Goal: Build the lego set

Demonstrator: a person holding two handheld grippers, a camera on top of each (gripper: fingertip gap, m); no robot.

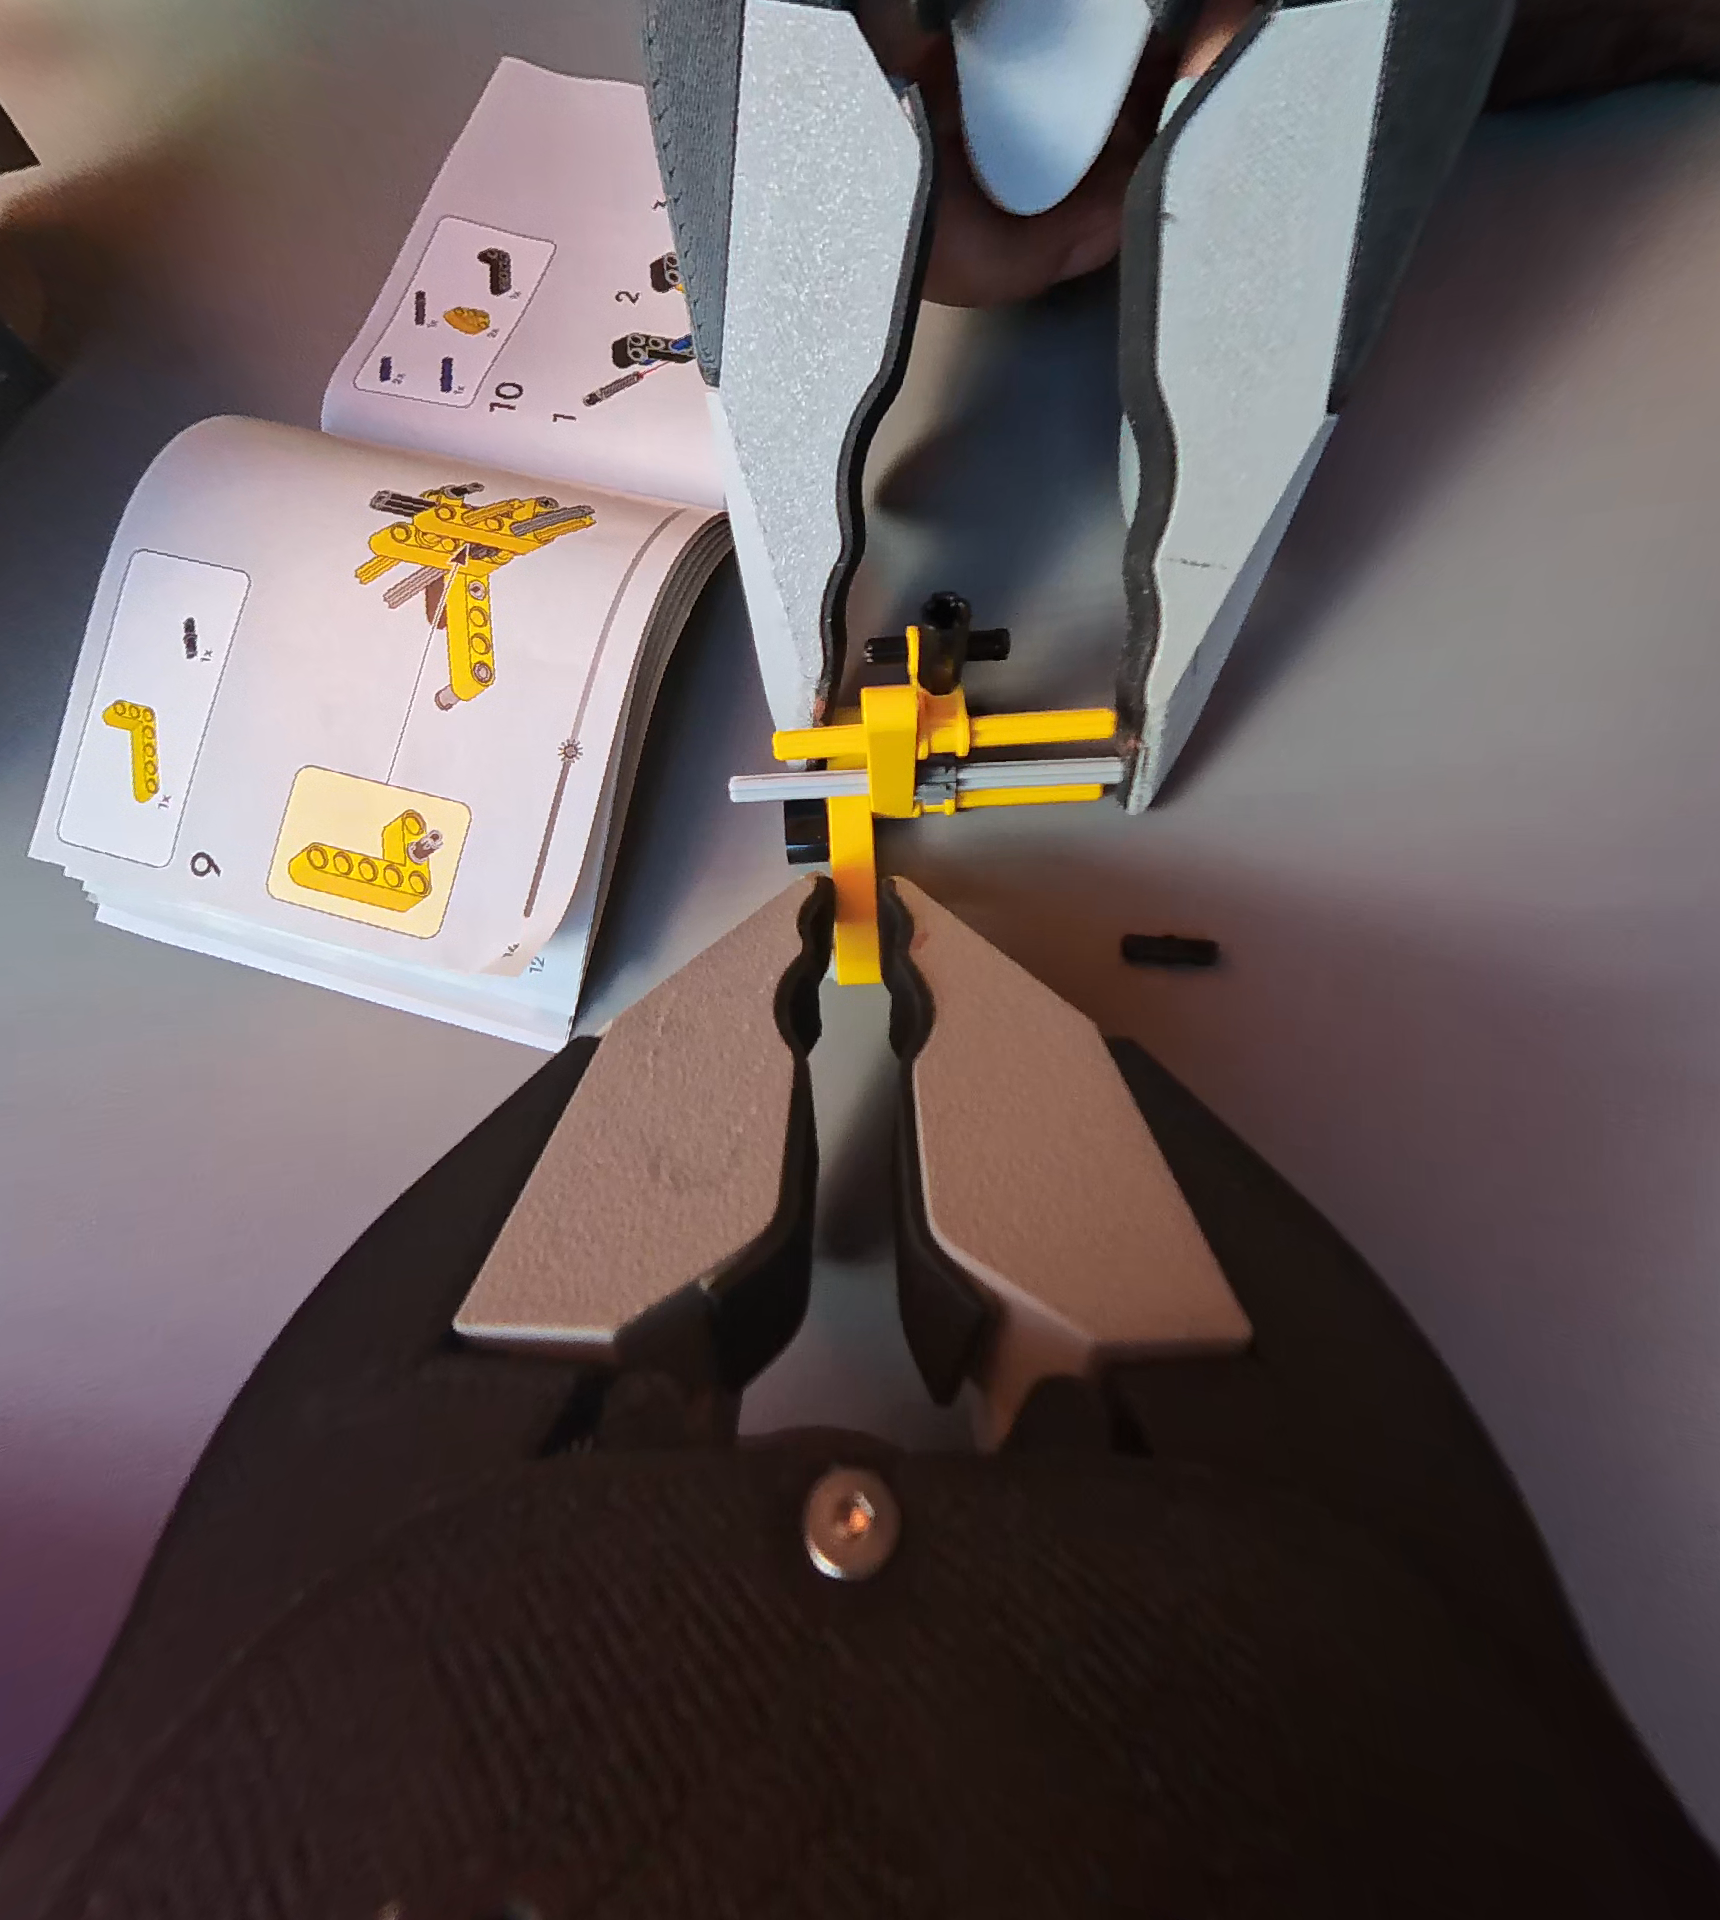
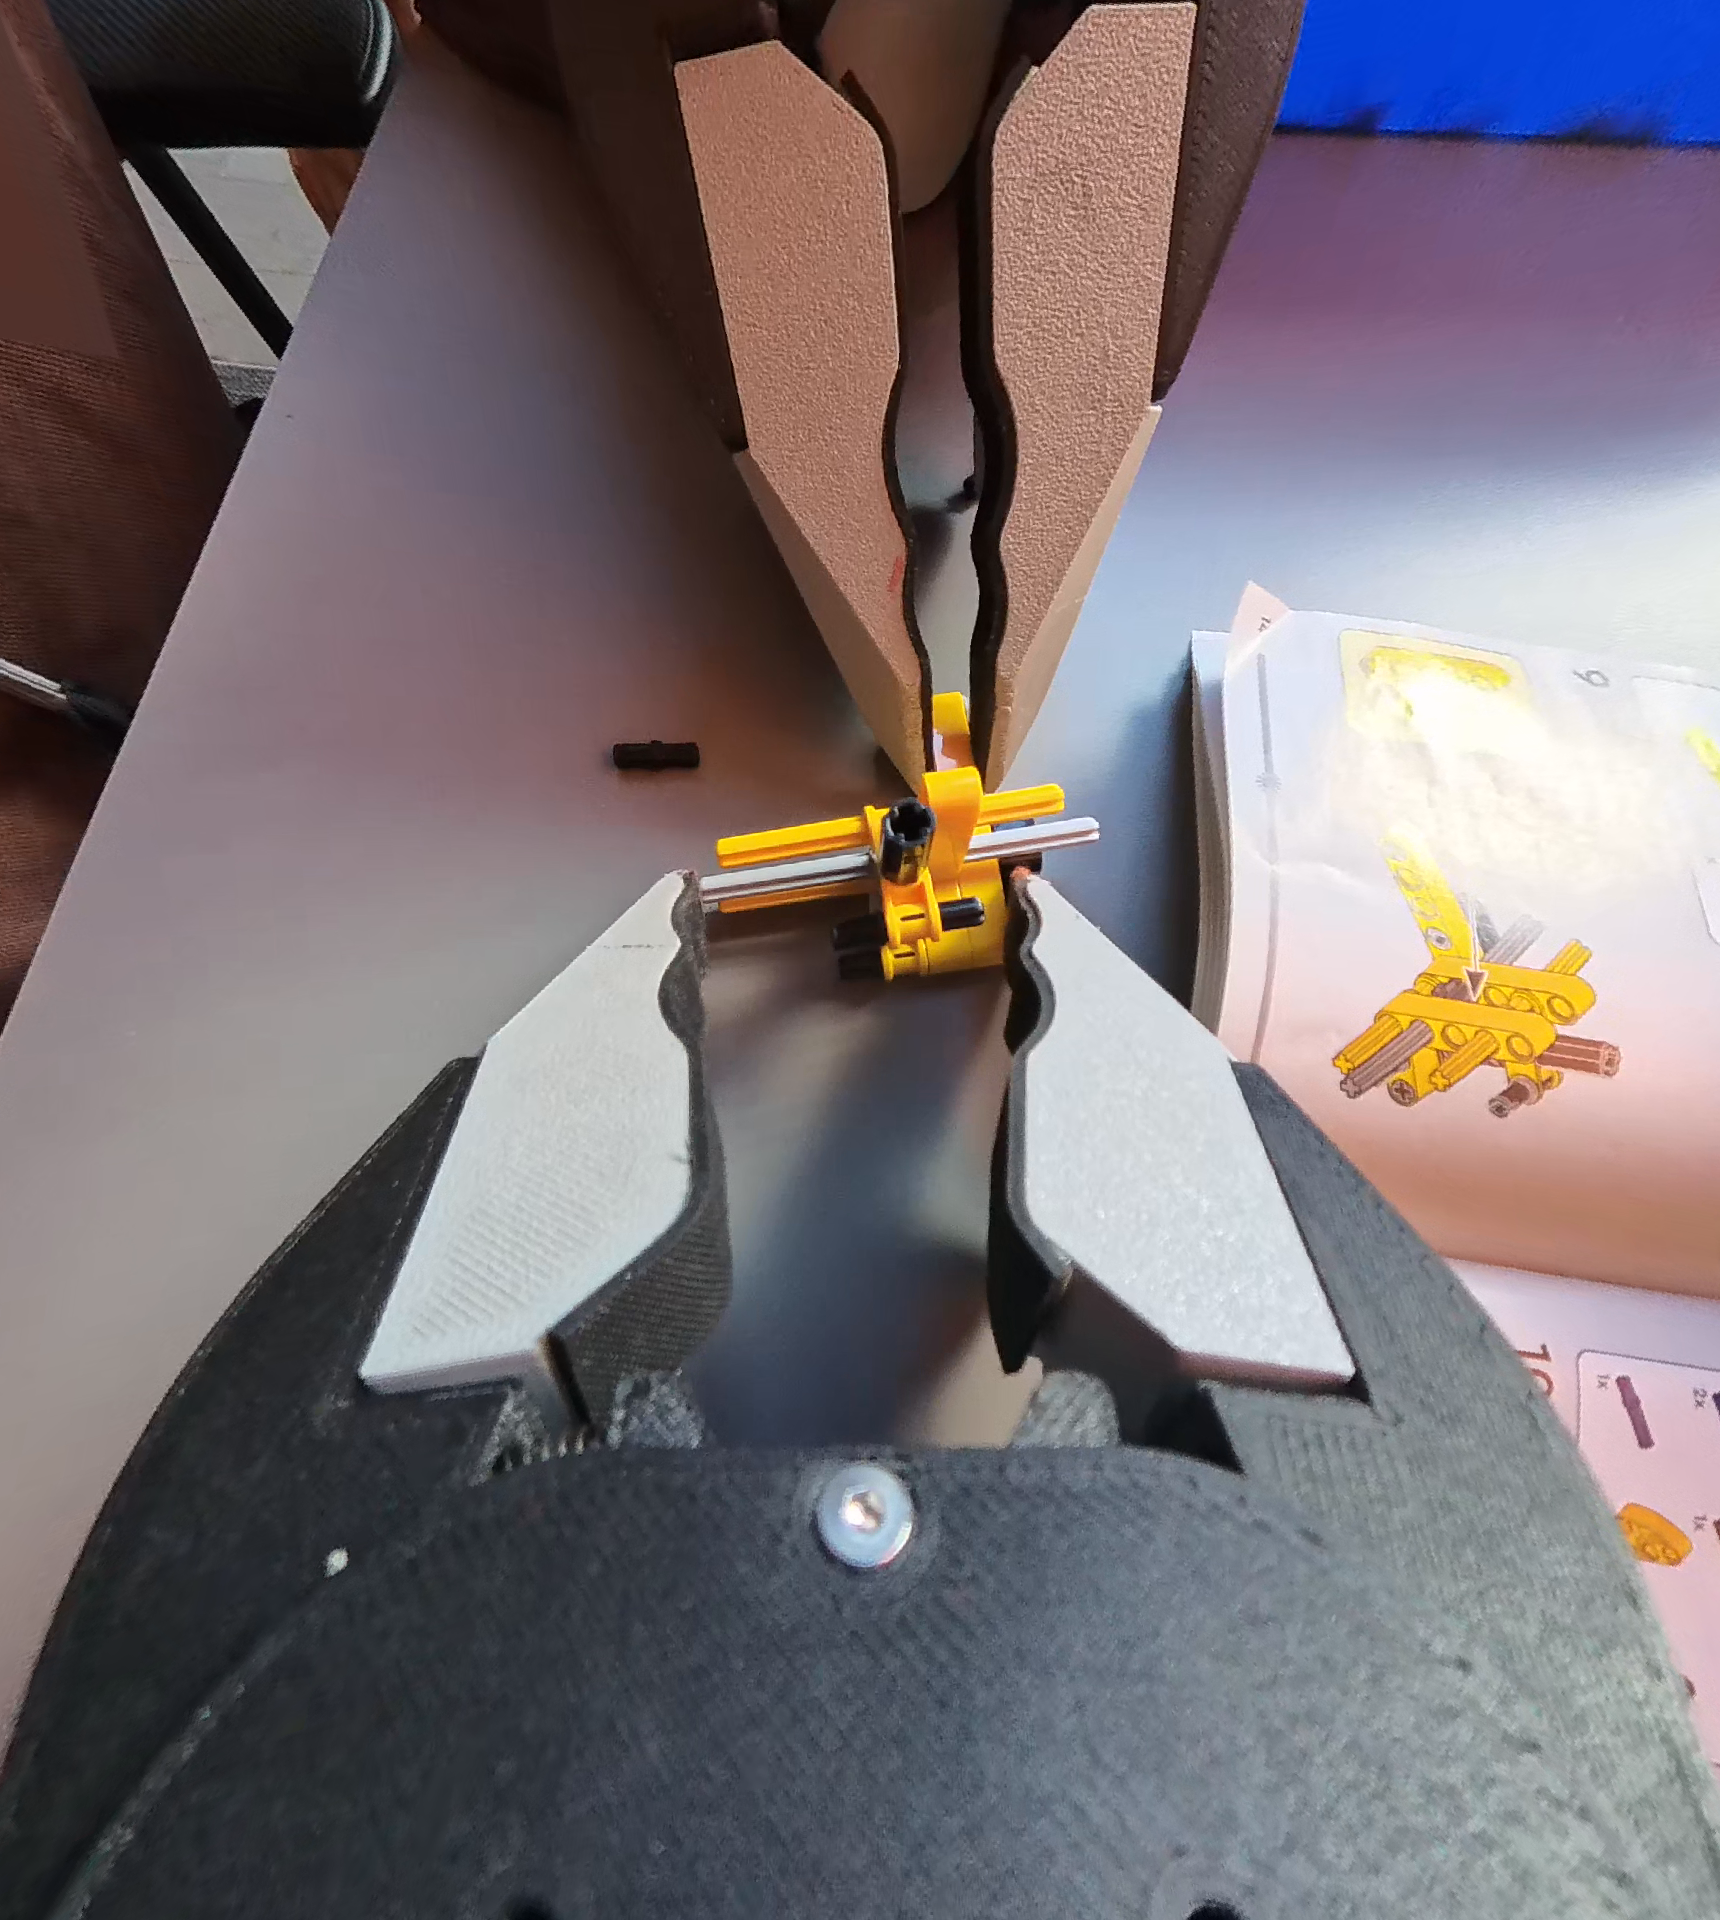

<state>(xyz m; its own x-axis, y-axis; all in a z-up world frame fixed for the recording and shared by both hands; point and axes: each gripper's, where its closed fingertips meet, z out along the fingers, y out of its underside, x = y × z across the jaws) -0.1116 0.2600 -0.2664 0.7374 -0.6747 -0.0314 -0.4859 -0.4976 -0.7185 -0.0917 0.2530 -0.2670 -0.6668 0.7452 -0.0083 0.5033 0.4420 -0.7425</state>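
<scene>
A small yellow assembly (image 1: 887,748) of beams, yellow and grey cross axles and black pins hangs just above the grey table (image 1: 1458,1143). My left gripper (image 1: 854,894), with tan fingers, is shut on the assembly's yellow beam, which sticks out towards it. It shows from the far side in the right wrist view (image 2: 949,748). My right gripper (image 2: 854,888), with grey fingers, spans the assembly (image 2: 939,904) crosswise. One pad meets the axle ends and the other meets the side of the beam stack. It also shows in the left wrist view (image 1: 975,732).
An open instruction booklet (image 1: 316,675) lies beside the grippers, also in the right wrist view (image 2: 1458,935). A loose black pin (image 1: 1170,950) lies on the table on the other side, seen too in the right wrist view (image 2: 655,755). The table edge (image 2: 212,623) and a brown chair (image 2: 56,520) are beyond it. My left and right fingertips are right by each other.
</scene>
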